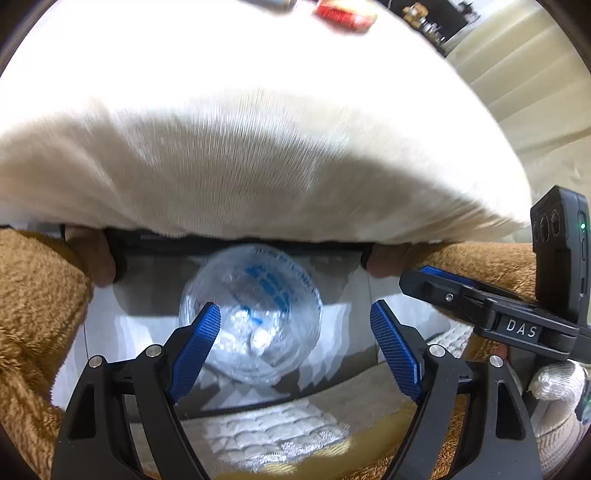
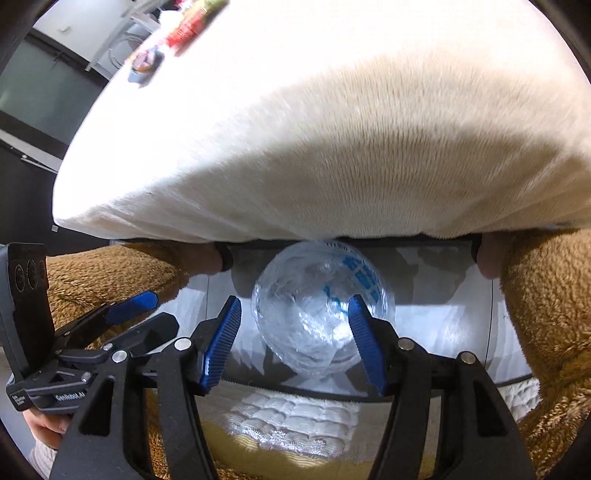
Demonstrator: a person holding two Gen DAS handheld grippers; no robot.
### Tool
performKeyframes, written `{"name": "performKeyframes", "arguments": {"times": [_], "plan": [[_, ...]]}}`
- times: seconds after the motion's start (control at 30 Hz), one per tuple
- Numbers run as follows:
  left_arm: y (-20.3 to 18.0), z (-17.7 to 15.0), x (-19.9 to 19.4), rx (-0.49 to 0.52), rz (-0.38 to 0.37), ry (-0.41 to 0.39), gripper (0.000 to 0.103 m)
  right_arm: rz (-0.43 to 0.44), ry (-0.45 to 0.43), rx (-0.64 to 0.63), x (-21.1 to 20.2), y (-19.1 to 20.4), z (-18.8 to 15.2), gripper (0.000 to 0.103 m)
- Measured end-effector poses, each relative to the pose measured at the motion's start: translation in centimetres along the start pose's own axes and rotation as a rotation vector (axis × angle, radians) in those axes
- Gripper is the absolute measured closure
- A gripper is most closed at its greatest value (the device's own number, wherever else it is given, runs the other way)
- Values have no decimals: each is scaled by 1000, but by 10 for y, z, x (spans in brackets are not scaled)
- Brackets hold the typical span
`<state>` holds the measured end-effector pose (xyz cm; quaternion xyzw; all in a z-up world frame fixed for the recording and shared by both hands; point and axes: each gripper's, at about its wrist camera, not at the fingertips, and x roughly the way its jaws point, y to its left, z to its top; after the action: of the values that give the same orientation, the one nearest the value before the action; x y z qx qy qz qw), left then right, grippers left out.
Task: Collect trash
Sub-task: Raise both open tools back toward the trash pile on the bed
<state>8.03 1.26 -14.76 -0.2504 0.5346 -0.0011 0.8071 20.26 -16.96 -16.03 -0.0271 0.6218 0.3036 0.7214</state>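
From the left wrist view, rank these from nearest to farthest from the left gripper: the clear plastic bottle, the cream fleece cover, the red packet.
1. Clear crumpled plastic bottle with blue print: right ahead of the left gripper, by its open fingers.
2. Cream fleece cover: above and beyond the bottle.
3. Red packet: far off at the top edge, blurred.

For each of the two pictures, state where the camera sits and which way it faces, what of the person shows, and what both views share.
Left wrist: on the left gripper, facing forward and down at a clear plastic bottle; the right gripper and brown fleece sleeves show.
Right wrist: on the right gripper, facing the same bottle; the left gripper enters at left.
Shared: bottle, cream-covered table edge, sleeves.
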Motion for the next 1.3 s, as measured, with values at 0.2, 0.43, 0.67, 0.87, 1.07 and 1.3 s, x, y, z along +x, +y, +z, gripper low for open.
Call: {"name": "performKeyframes", "arguments": {"times": [0.2, 0.43, 0.67, 0.87, 1.07, 1.3], "plan": [[-4, -4, -32, 33, -41, -139, 21, 5, -161, -85, -37, 13, -10, 43], [-11, -9, -70, 80, -80, -287, 21, 12, -313, -165, -77, 23, -16, 43], [-17, -5, -98, 129, -87, -371, 21, 0, -398, -274, -100, 39, -7, 43], [-16, 13, -104, 151, -64, -386, 21, -48, -415, -384, -100, 50, 24, 43], [-9, 43, -107, 166, -35, -387, 21, -68, -426, -485, -95, 57, 66, 33], [3, 79, -110, 181, 7, -391, 21, -59, -415, -552, -73, 66, 116, 18]]}}
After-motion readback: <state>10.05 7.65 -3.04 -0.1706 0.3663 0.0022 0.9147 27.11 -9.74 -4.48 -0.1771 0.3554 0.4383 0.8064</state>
